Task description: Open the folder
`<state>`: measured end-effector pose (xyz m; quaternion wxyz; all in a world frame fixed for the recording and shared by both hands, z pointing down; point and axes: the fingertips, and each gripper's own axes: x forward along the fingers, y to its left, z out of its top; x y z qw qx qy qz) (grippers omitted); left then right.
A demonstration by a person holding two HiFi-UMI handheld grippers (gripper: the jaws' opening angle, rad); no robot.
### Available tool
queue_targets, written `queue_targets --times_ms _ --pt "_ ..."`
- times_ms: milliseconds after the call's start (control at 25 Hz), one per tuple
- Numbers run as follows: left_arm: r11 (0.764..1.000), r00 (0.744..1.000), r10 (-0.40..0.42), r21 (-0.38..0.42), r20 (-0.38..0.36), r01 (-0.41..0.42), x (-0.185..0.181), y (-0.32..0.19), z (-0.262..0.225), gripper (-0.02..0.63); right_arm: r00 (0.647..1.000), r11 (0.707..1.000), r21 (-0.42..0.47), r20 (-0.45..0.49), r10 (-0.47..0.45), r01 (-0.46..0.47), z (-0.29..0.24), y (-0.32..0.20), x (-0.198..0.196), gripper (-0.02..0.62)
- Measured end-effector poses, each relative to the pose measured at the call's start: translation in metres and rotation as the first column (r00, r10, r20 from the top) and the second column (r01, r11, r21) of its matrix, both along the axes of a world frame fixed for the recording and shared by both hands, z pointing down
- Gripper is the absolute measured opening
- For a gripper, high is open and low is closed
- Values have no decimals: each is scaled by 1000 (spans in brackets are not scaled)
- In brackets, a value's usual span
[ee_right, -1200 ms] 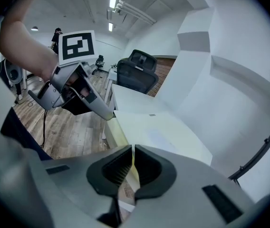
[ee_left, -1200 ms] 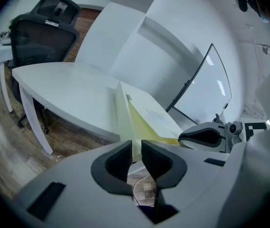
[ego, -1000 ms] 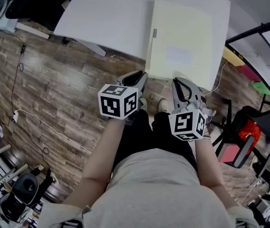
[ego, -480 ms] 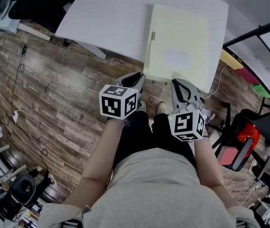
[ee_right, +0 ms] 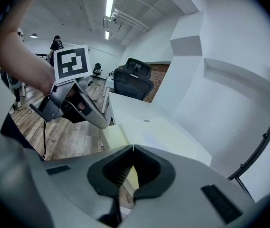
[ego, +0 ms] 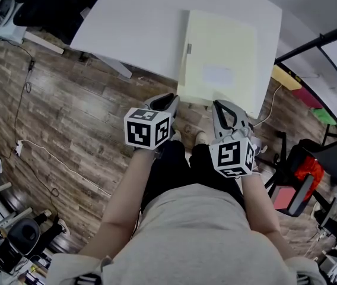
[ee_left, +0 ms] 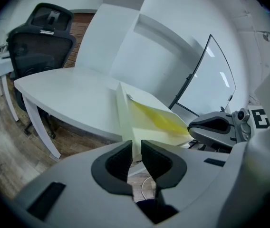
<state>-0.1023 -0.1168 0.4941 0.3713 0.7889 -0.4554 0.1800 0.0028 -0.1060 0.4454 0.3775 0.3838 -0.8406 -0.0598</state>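
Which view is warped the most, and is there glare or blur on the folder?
Both gripper views: strong fisheye, dark corners; left gripper view bows the table edge; right gripper view has a glaring ceiling light; head view bends mildly, folder sharp, evenly lit, no glare.

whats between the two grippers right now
In the head view, only wooden floor and the person's shoes show between the left gripper and right gripper; the folder's edge is by their tips.
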Motion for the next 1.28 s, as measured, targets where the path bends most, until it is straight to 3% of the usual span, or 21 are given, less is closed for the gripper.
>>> queue_targets --times_ms 680,1280 --pt "1000 999 -9 21 44 8 9 -1 -2 63 1000 997 78 25 16 -18 -24 -2 25 21" --pt "1000 998 -4 11 60 3 13 -4 -2 63 995 979 177 42 95 -101 -52 -5 62 21"
